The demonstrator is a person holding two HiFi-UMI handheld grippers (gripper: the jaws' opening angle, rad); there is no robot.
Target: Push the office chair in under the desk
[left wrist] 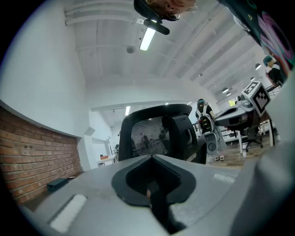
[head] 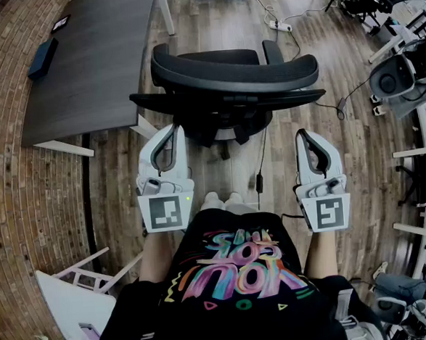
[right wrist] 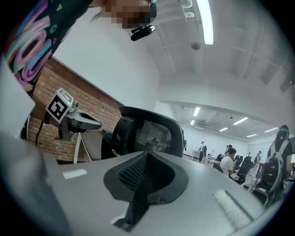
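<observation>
A black mesh-backed office chair stands in front of me with its back toward me, to the right of the dark desk and out from under it. My left gripper is held level just behind the left side of the backrest, its jaws shut on nothing. Behind the right side, my right gripper is also shut and empty. The left gripper view shows the chair a short way beyond the closed jaws. The right gripper view shows the chair ahead of its jaws. No contact shows.
A blue case lies on the desk. A brick wall runs along the left. A power strip and cables lie on the wooden floor beyond the chair. Other chairs and equipment crowd the right; a white frame stands at lower left.
</observation>
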